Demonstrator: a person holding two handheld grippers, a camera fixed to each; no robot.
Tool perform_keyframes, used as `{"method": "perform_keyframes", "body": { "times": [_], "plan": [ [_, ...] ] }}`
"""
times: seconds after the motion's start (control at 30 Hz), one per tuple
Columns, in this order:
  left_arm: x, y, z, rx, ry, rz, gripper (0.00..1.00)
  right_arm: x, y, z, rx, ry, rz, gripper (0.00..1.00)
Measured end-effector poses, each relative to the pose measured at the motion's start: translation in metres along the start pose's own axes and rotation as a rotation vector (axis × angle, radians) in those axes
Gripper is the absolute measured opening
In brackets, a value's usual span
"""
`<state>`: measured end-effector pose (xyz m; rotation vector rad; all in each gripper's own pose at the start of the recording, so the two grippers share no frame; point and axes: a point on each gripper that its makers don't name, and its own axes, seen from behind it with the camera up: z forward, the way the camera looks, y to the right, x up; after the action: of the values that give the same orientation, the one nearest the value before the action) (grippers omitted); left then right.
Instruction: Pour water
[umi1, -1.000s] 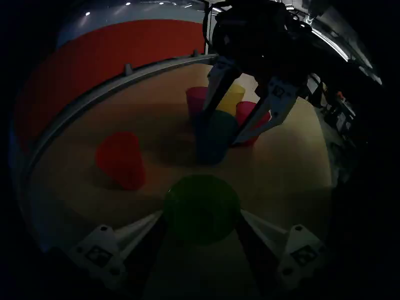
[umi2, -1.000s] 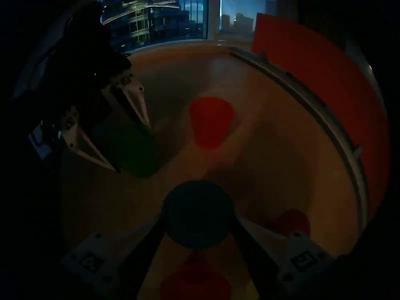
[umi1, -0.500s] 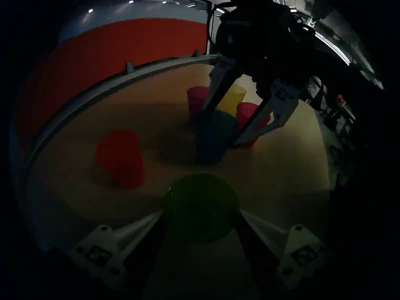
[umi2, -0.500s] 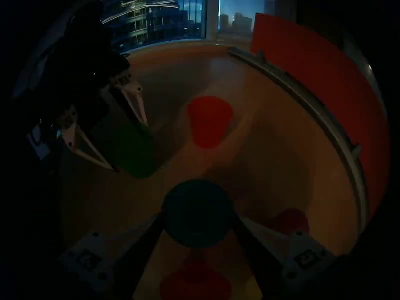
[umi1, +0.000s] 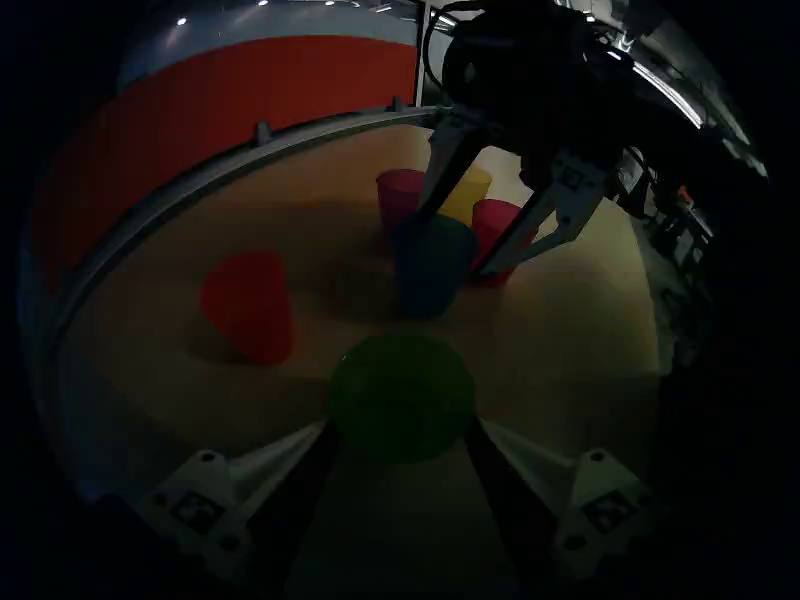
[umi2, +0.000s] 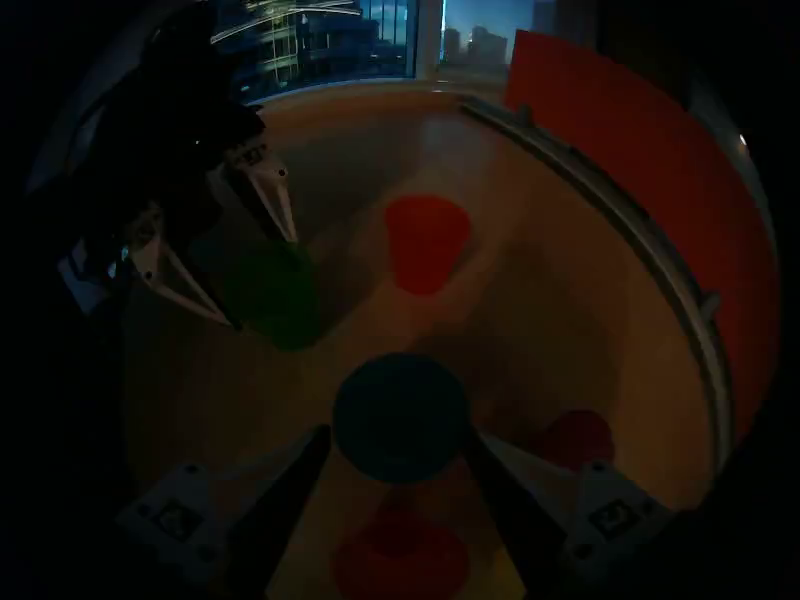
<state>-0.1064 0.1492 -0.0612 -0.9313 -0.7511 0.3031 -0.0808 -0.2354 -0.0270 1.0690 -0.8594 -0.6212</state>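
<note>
The scene is dim. My left gripper (umi1: 400, 432) is shut on a green cup (umi1: 402, 398), which stands upright between its fingers. Beyond it my right gripper (umi1: 462, 248) is shut on a teal cup (umi1: 432, 265) that stands upright low over the wooden table (umi1: 560, 330). In the right gripper view the teal cup (umi2: 400, 415) sits between my right gripper's (umi2: 400, 445) fingers. To the upper left there, the left gripper (umi2: 258, 290) holds the green cup (umi2: 275, 295). A red cup (umi1: 248, 305) (umi2: 427, 242) stands alone on the table, upside down.
Behind the teal cup stand a magenta cup (umi1: 400, 195), a yellow cup (umi1: 467, 190) and a pink-red cup (umi1: 497, 222). A red panel (umi1: 250, 90) (umi2: 650, 150) with a grey rail borders one table side. A window (umi2: 330, 40) lies beyond the far edge.
Both grippers keep their cups. The left gripper view has shifted a little, so the table's cups sit slightly higher. In the right gripper view the teal cup sits slightly lower.
</note>
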Motion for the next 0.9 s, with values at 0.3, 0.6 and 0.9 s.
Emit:
{"method": "perform_keyframes", "body": {
  "times": [0.3, 0.6, 0.9],
  "plan": [
    [-0.002, 0.000, -0.007, 0.015, 0.007, -0.012, 0.87, -0.001, -0.005, -0.010, -0.010, 0.002, -0.014, 0.98],
    [-0.001, 0.003, -0.012, 0.022, 0.012, -0.001, 0.87, -0.003, -0.002, -0.016, -0.026, 0.004, -0.002, 0.98],
    [0.003, 0.001, -0.018, 0.029, 0.023, -0.008, 0.87, 0.000, -0.001, -0.026, -0.037, 0.011, -0.005, 0.98]
  ]
}}
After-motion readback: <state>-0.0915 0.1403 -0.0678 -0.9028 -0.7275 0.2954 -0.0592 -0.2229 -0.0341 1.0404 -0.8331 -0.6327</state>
